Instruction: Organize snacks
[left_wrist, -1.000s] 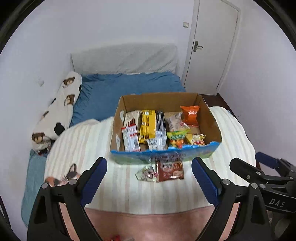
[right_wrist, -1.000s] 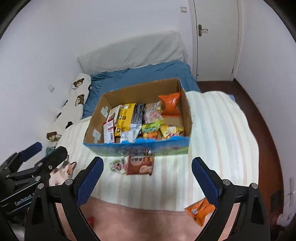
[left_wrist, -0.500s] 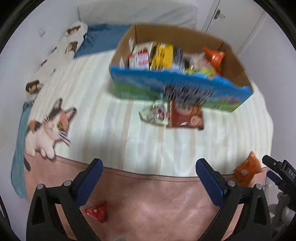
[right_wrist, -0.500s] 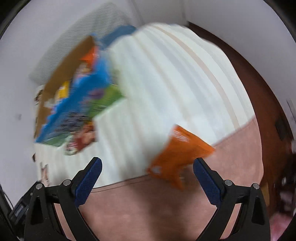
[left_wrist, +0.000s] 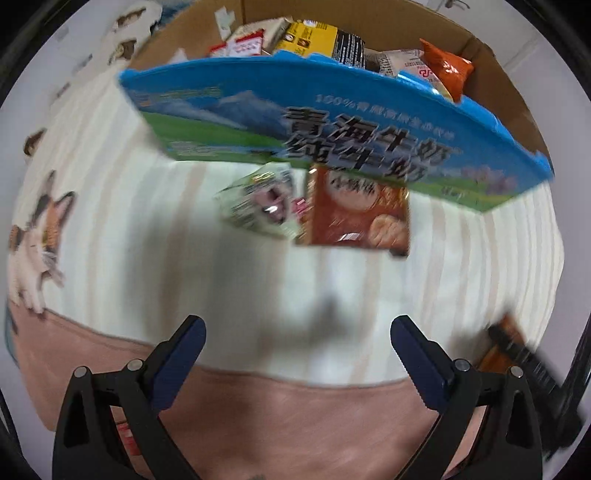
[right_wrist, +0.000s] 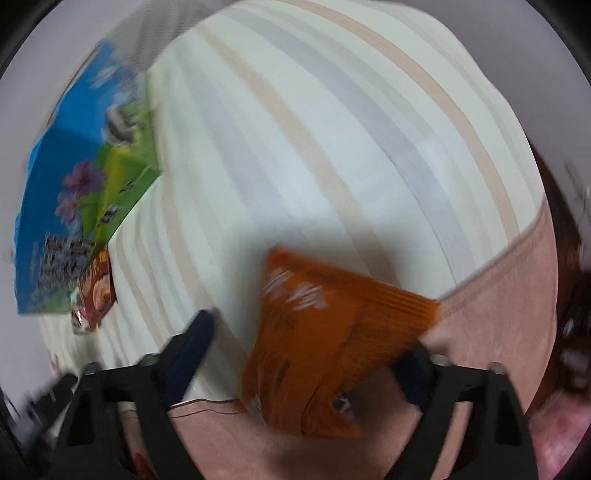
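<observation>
**Right jaws over the orange bag, 2 loose packets waiting by the box**

My right gripper (right_wrist: 306, 354) is spread wide with the orange snack bag (right_wrist: 321, 350) lying between the fingers on the striped blanket (right_wrist: 332, 129), right where the cream stripes meet the pink border. Nothing is clamped yet; the bag sits loose, puffy, one corner pointing toward my right finger. The picture is blurred, so I cannot tell whether either pad touches the foil.

My left gripper (left_wrist: 297, 350) is spread open too and empty, facing the snack box (left_wrist: 258, 122). Just in front of its blue wall lie a brown packet (left_wrist: 360, 218) and a pale packet (left_wrist: 258, 206), side by side and touching.

To do this well, I judge I should steady first, then centre the bag and close on its sealed edge, not its air-filled belly, which could slip or pop. Close gently, lift clear, then carry it to the box, where 1 orange bag (left_wrist: 448, 70) already stands at the right end.
</observation>
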